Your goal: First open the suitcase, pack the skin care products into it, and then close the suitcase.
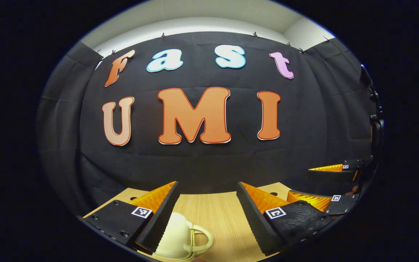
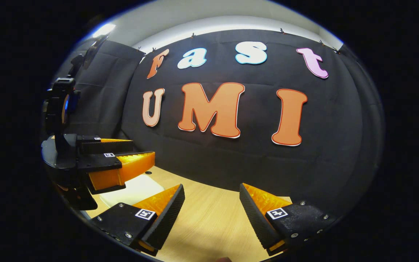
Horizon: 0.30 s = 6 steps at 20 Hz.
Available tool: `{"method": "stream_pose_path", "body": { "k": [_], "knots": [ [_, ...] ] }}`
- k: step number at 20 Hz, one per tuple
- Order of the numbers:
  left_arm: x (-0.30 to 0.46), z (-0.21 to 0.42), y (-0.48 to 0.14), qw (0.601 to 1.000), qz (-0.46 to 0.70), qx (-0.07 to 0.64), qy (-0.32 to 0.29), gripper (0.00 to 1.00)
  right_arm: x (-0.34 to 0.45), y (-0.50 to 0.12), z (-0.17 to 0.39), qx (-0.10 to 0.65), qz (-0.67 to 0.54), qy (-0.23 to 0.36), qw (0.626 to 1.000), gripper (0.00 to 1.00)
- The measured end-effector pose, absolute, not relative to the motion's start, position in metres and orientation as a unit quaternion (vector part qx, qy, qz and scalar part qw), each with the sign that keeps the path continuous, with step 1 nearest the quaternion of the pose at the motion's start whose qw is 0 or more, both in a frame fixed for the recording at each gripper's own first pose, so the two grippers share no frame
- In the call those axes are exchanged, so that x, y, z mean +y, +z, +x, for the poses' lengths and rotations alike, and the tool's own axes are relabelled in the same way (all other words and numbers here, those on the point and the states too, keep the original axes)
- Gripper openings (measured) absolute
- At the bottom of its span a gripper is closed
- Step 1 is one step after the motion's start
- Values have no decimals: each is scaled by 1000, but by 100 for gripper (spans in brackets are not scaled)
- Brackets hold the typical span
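Both grippers hovered with fingers spread and nothing between them, the left gripper (image 1: 207,205) above a cream suitcase (image 1: 180,238) lying shut on the wooden table (image 1: 216,214), the right gripper (image 2: 211,207) beside it, leaving progress unclear.

Left gripper (image 1: 207,203), right gripper (image 2: 211,205) agape

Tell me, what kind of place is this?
It looks like a small booth set up for recording practice chores, not a real home. A black cloth wall hangs behind a wooden table, and a cream suitcase with a handle sits under the open left gripper.
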<state>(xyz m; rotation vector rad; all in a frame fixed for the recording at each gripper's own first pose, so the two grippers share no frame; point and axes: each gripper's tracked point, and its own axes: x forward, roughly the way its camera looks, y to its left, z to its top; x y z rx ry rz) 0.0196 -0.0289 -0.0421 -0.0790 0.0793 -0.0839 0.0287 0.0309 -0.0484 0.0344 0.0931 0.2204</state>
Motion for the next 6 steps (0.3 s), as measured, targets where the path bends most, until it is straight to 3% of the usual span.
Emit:
{"method": "stream_pose_path", "body": {
  "k": [6],
  "knots": [
    [-17,26,-51,995,-40,49,-72,96,38,-40,35,50,22,84,995,96]
  ]
}}
